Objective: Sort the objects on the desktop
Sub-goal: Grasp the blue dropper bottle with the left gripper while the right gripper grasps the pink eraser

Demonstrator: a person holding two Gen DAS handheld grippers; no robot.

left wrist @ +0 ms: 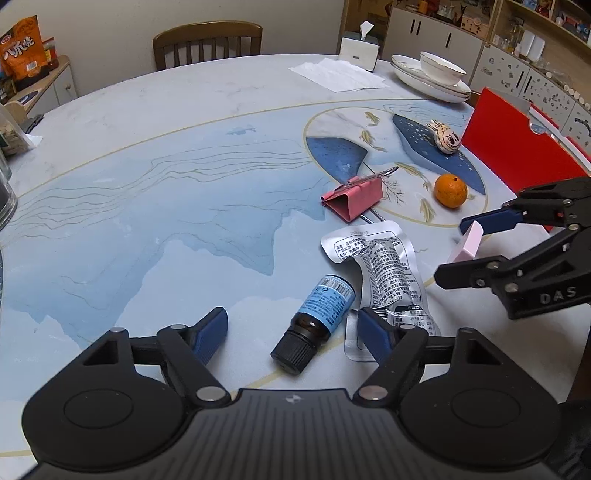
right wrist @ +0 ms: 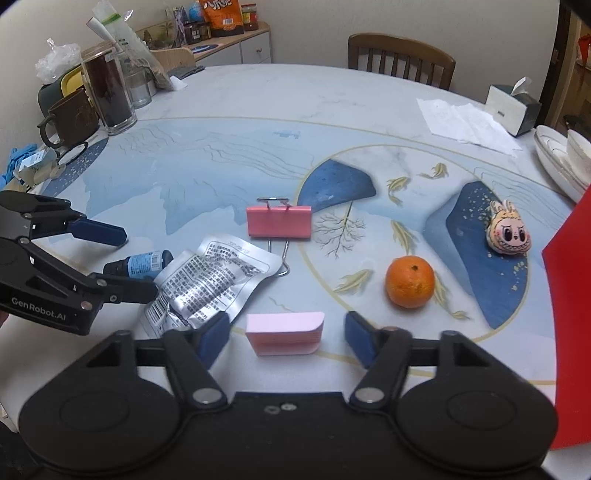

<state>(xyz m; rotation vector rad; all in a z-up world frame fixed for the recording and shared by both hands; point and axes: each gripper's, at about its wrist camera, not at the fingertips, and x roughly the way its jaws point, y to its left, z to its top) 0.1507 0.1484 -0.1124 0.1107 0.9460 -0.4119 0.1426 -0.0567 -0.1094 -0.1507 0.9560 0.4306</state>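
While the round blue-and-white table point(left wrist: 147, 206) fills both views, a wooden chair point(left wrist: 207, 44) and cabinets point(left wrist: 436, 33) stand beyond it. The left gripper point(left wrist: 291, 332) straddles the small brown bottle point(left wrist: 314, 325), pads not touching. The right gripper point(right wrist: 286, 332) brackets the pink note pad point(right wrist: 284, 332), likewise unclenched.

Your left gripper point(left wrist: 291, 330) and right gripper point(right wrist: 286, 334) share matte black frames, blue finger pads, silver pivot screws; white "GenRobot.AI" lettering marks the left's side
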